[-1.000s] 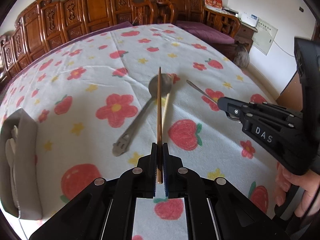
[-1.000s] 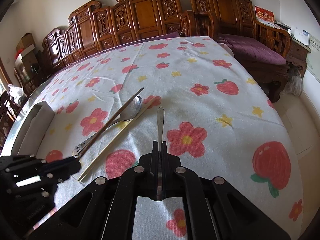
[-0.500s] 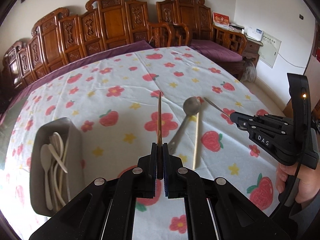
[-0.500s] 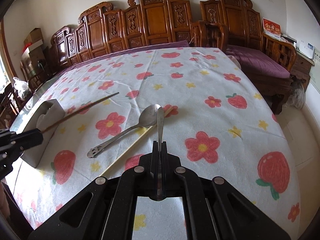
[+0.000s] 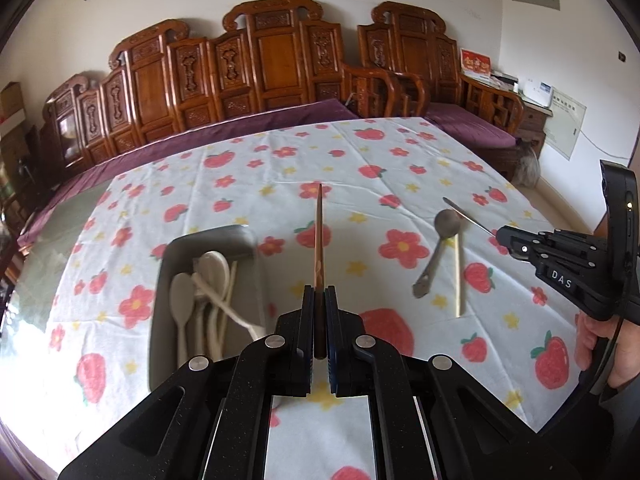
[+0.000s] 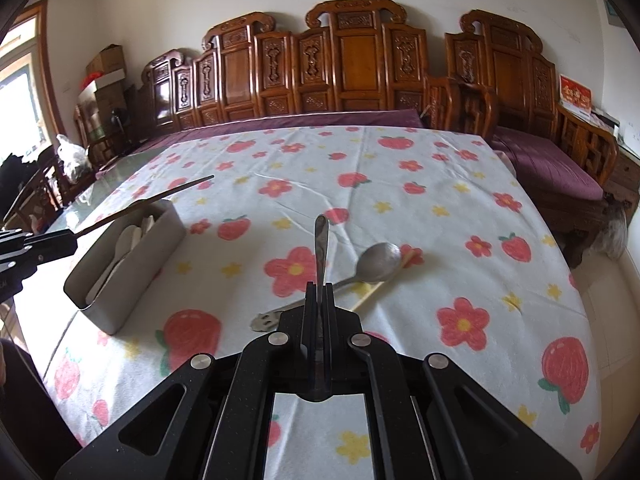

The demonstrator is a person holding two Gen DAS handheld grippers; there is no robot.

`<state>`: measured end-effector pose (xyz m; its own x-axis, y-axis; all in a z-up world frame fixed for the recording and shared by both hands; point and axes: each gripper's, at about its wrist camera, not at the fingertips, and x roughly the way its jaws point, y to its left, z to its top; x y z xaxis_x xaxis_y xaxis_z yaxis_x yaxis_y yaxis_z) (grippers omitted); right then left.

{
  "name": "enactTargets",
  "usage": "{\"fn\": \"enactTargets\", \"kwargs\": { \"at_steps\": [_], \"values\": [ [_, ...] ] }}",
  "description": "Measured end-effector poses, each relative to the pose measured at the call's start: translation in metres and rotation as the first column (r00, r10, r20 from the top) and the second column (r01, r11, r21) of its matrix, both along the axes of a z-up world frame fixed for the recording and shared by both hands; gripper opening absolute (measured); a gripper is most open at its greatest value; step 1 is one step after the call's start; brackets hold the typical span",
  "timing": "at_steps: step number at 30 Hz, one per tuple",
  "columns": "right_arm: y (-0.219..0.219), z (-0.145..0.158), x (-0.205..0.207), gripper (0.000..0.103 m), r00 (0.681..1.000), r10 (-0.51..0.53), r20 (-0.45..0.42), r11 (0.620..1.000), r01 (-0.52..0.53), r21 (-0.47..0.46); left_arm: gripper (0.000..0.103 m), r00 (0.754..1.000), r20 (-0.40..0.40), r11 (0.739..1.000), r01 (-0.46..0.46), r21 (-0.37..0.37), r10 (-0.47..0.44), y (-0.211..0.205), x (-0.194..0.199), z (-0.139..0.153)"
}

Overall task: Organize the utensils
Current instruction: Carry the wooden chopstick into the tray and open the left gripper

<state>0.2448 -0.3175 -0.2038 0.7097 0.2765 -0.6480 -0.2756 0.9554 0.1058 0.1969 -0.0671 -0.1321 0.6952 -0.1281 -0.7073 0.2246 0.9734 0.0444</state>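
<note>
Currently we're mid-carry: left gripper (image 5: 319,300) clamped on a brown chopstick (image 5: 319,240), right gripper (image 6: 319,292) clamped on a metal utensil handle (image 6: 321,248). Next: tip both into the grey bin (image 5: 208,244); spoon (image 6: 372,268) and pale chopstick (image 5: 458,276) remain on the tablecloth (image 5: 400,160).

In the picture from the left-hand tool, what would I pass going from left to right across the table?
Grey utensil box with white spoons → dark wooden chopstick clamped in the left gripper → metal spoon → pale chopstick → right gripper holding a thin metal handle.
</note>
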Motion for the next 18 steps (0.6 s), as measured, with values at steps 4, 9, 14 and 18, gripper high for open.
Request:
{"fn": "enactTargets", "kwargs": {
  "at_steps": [4, 9, 14, 18],
  "values": [
    [0.013, -0.001, -0.003, 0.003, 1.000, 0.028, -0.004, 0.999, -0.028, -0.023, 0.004, 0.999, 0.013, 0.999, -0.040, -0.005, 0.040, 0.025, -0.009, 0.003],
    [0.020, -0.004, -0.002, 0.003, 0.999, 0.044, -0.011, 0.998, -0.044, -0.034, 0.004, 0.996, 0.019, 0.997, -0.083, 0.005, 0.083, 0.049, -0.016, 0.000],
    [0.024, -0.007, -0.003, 0.003, 0.998, 0.055, -0.016, 0.997, -0.055, -0.047, 0.004, 0.993, -0.011, 0.993, -0.115, 0.013, 0.116, 0.063, -0.011, -0.016],
    [0.027, -0.010, -0.002, 0.003, 0.998, 0.062, -0.022, 0.996, -0.063, -0.057, 0.004, 0.990, -0.030, 0.991, -0.135, 0.020, 0.135, 0.070, -0.004, -0.028]
  ]
}}
